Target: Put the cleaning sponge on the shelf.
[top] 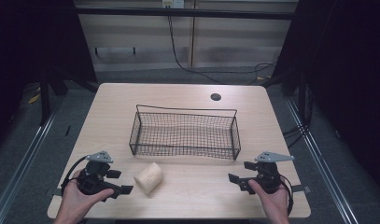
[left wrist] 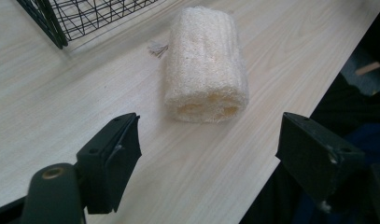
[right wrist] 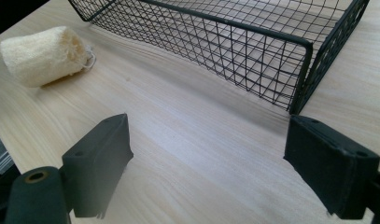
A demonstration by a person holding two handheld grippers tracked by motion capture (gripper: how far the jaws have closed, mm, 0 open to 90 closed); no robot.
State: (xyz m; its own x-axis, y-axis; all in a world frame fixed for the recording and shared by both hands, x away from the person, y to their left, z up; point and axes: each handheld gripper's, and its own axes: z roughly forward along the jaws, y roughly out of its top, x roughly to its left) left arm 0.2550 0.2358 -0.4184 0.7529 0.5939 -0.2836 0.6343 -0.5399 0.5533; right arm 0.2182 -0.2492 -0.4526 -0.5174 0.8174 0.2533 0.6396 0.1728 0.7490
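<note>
The table [top: 187, 196] has a pale wood-grain top, smooth with a soft sheen. The loofah [left wrist: 206, 65] near the left looks fibrous, rough and matt, cream-coloured, with an open, spongy end. The basket [top: 185, 133] farther back is thin black wire mesh on a thicker wire frame, slightly glossy. The jaws of the left gripper [left wrist: 208, 154] and right gripper [right wrist: 208, 163] look like matt black plastic.

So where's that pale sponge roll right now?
In the high view the loofah roll lies on the table, just in front of the wire basket, nearest the left gripper.
</note>
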